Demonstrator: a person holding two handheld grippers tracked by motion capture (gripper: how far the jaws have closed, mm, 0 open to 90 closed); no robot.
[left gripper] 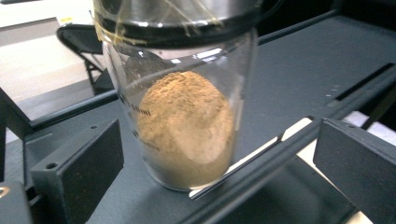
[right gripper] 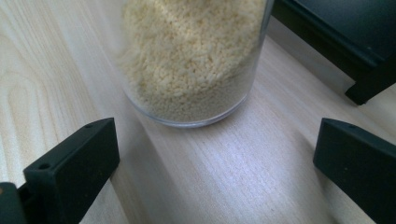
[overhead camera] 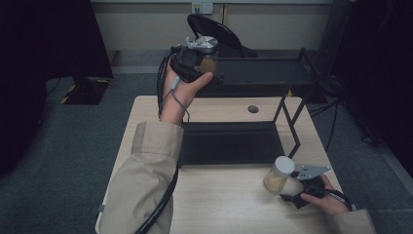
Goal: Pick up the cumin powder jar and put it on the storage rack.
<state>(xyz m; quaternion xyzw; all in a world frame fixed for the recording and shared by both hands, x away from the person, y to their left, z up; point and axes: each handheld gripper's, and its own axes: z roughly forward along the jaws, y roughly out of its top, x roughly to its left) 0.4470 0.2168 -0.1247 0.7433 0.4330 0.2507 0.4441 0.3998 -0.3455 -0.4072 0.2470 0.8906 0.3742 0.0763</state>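
Up on the black shelf (left gripper: 327,60) at the far edge stands a glass jar of brown powder (left gripper: 184,126), metal-lidded, faint scale marks on its wall too blurred to read. Left gripper (left gripper: 219,163) sits just before it, jaws spread, pads clear of the glass. Two jars counted: the second, white-capped jar of pale grains (right gripper: 191,60), rests on the wooden table (right gripper: 56,70), right gripper (right gripper: 217,161) spread wide before it, not touching.
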